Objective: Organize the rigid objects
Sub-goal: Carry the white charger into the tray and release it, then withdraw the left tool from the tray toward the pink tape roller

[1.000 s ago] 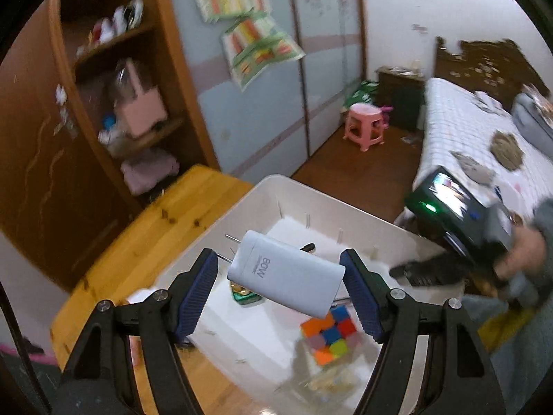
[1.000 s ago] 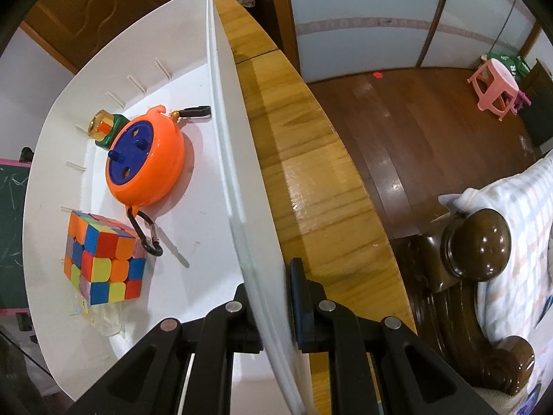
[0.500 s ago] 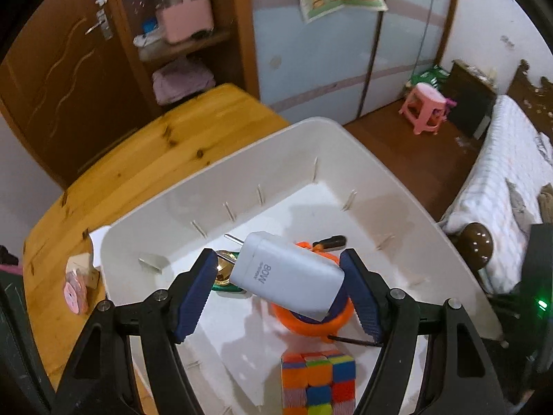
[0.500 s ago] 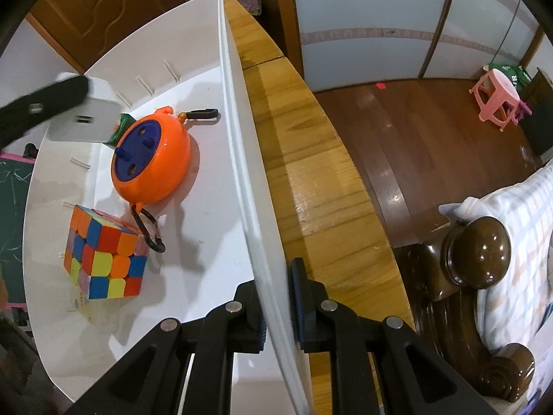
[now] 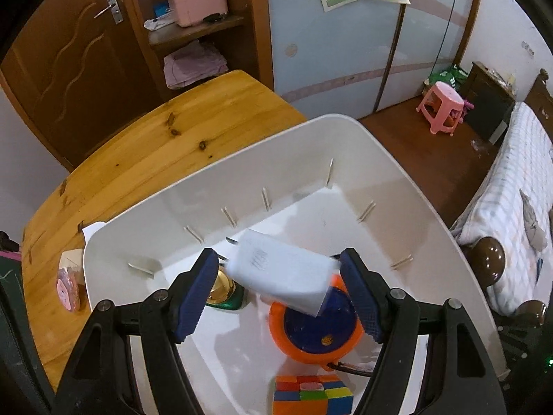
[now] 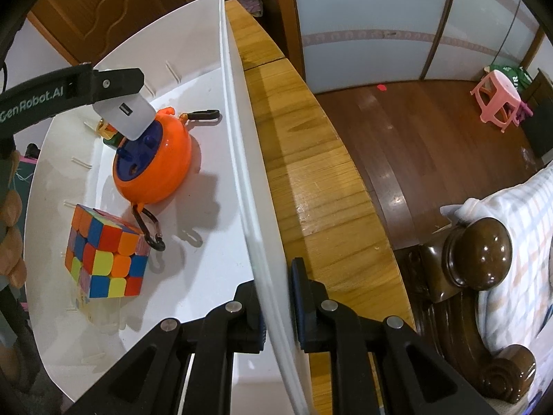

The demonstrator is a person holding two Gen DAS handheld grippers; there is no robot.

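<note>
The left hand-held gripper (image 5: 278,288) clamps a white charger (image 5: 281,275) tilted between its blue pads, hanging above the orange reel (image 6: 155,164) inside the white bin (image 5: 397,180) on the desk (image 5: 145,152). The right hand-held gripper (image 6: 276,307) pinches the bin's side wall, jaws narrow. A colourful cube (image 6: 107,254) sits near the reel; something green and gold (image 5: 224,292), perhaps a small bottle, lies beside it.
</note>
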